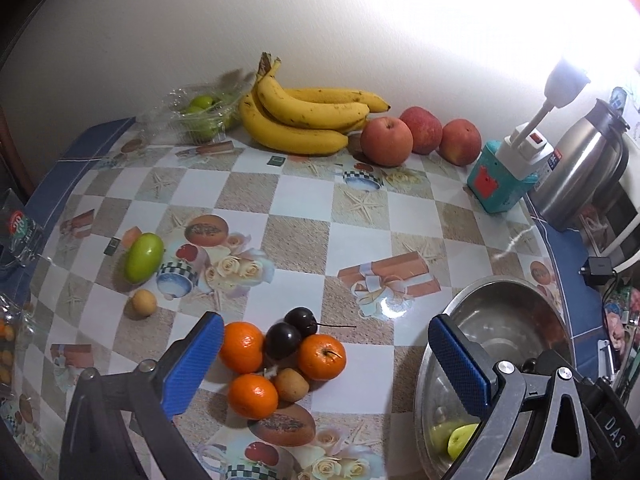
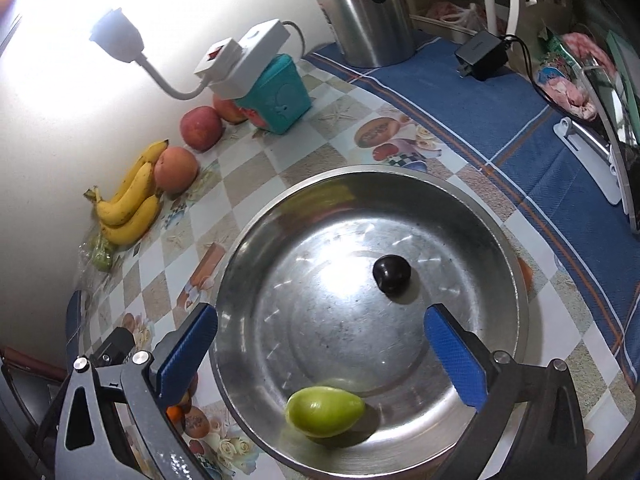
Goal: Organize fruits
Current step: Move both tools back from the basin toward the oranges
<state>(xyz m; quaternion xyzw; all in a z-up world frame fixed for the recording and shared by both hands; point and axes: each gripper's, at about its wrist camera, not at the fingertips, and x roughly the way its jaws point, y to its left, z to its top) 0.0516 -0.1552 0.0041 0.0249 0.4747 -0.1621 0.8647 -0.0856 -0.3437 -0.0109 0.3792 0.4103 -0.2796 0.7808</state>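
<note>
Both grippers are seen with blue-padded fingers spread wide and nothing between the pads. The left gripper (image 1: 324, 364) is held above a small cluster of fruit on the desk covered with a checked, picture-printed oilcloth (image 1: 304, 216): three round orange tangerines (image 1: 242, 347), two dark glossy plums (image 1: 283, 340) touching each other, and a small brown oval fruit (image 1: 291, 384) wedged among them. To the left of the cluster, a smooth green oval fruit (image 1: 144, 257) is noted, with a small tan round fruit (image 1: 144, 302) just beside it.

The right gripper (image 2: 320, 356) is held over a wide, shallow stainless-steel bowl (image 2: 248, 248). Two items are recorded inside the bowl: a green oval fruit (image 2: 325, 411) near the closer rim and a dark round plum (image 2: 392, 274) toward the middle, well apart from each other.

Along the white wall, a bunch of yellow bananas (image 1: 308, 120) is seen, with three red apples (image 1: 386, 141) in a row just beside it. A clear plastic tray of small green fruits (image 1: 202, 114) lies on the far side of the bananas. A teal box (image 1: 500, 182) carrying a white plug adapter stands near the apples, next to a steel flask (image 1: 580, 176).
</note>
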